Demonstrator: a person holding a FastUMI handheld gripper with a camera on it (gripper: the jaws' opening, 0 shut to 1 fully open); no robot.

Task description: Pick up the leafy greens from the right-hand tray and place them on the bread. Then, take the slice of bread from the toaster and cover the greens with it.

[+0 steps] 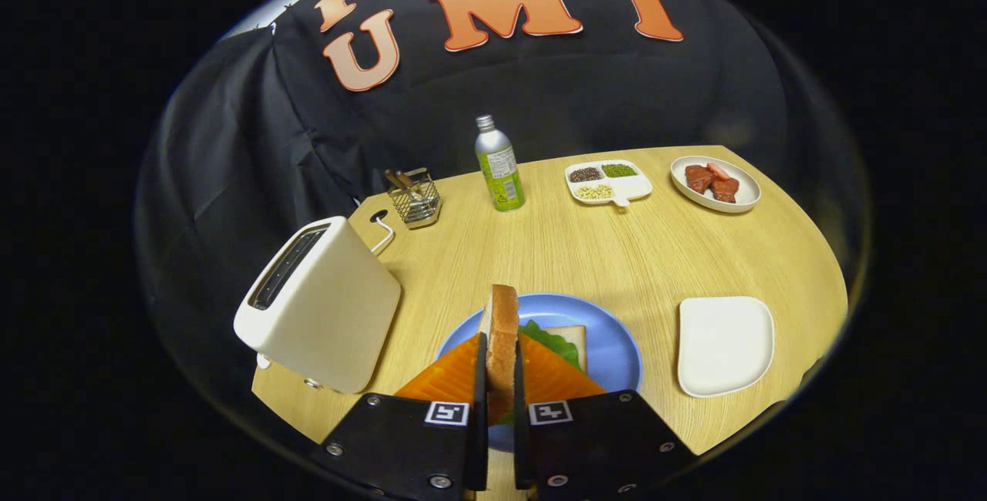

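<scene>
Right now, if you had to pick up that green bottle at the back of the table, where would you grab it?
Grip the green bottle around its straight mid-body, coming from the front. It stands upright with open table around it. The gripper is shut on the bread slice.

Toaster [320, 304] close left of blue plate [613, 335]; open tabletop [617, 254] beyond.

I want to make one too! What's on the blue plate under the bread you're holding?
On the blue plate lies a bread slice with leafy greens on it. The gripper, shut on the held bread, covers the rest.
</scene>
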